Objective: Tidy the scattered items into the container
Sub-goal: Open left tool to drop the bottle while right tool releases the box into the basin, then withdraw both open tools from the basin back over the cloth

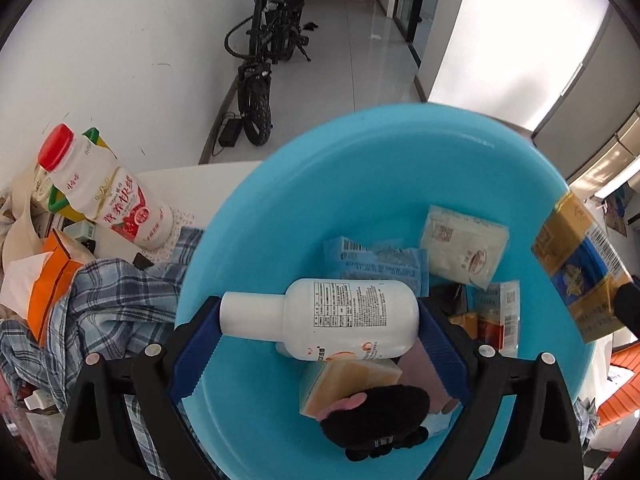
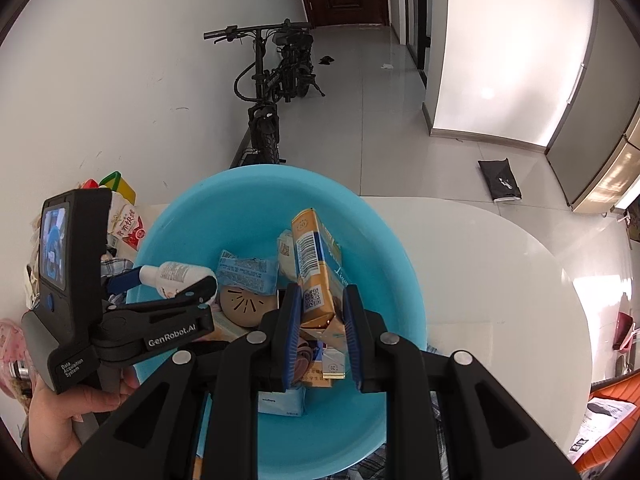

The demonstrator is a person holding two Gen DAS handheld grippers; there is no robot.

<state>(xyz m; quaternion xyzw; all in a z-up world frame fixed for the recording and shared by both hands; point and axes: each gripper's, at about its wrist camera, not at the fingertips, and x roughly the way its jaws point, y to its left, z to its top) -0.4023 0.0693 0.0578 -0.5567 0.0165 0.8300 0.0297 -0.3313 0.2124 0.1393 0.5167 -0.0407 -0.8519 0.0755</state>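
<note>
Left gripper [image 1: 320, 320], frame centre: jaws wide, white bottle [image 1: 340, 316] lying crosswise between them above blue basin [image 1: 360, 152]. Right gripper [image 2: 320, 320]: clamped on upright gold box [image 2: 316, 272], lower-centre, over basin.

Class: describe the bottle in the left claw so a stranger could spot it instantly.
Find the big blue basin on the white table. Above it, the left claw spans a white bottle lying sideways. Unlike the red-capped bottle outside, its cap is white.
</note>
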